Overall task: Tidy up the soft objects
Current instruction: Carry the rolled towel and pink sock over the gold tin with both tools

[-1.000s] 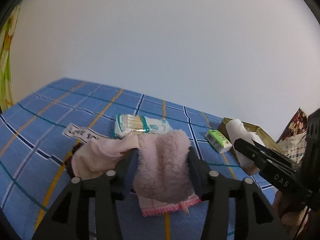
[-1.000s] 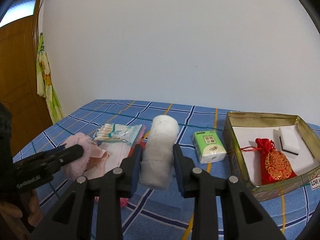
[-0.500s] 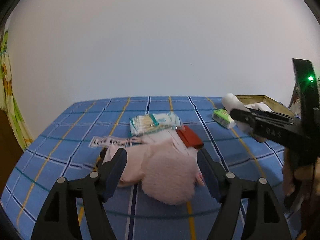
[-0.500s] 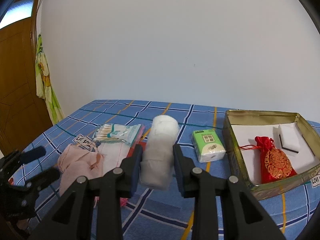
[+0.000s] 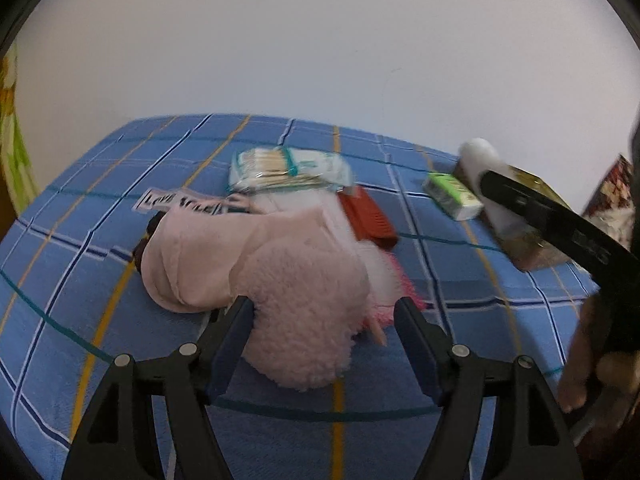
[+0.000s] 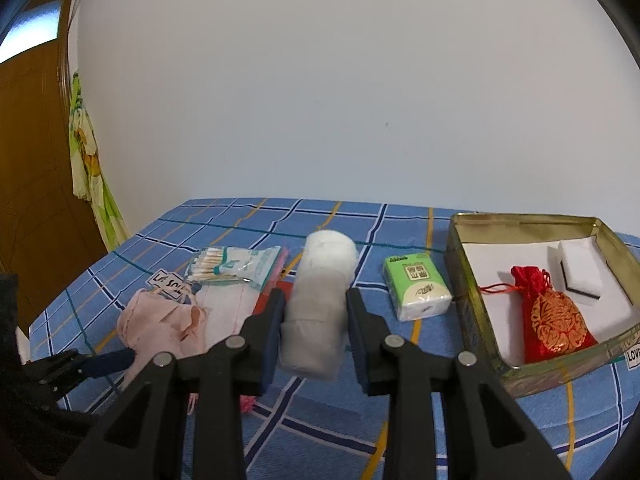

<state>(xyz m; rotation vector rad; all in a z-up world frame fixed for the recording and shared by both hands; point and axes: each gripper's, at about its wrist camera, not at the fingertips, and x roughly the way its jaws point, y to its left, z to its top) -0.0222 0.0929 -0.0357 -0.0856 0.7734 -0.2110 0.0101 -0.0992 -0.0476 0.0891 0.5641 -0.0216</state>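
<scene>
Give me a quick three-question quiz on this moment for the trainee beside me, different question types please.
1. True or false: the right gripper is clamped on the white rolled cloth bundle.
2. Multiple choice: which item lies inside the gold metal tin? A. the green tissue pack B. the red embroidered drawstring pouch C. the clear bag of cotton swabs
3. Fill in: the left gripper stands ____ around the fluffy pink sock, pads not pressing it.

Key: 1 true. 2 B; the tissue pack and swab bag lie on the blue checked cloth. 3 open.
</scene>
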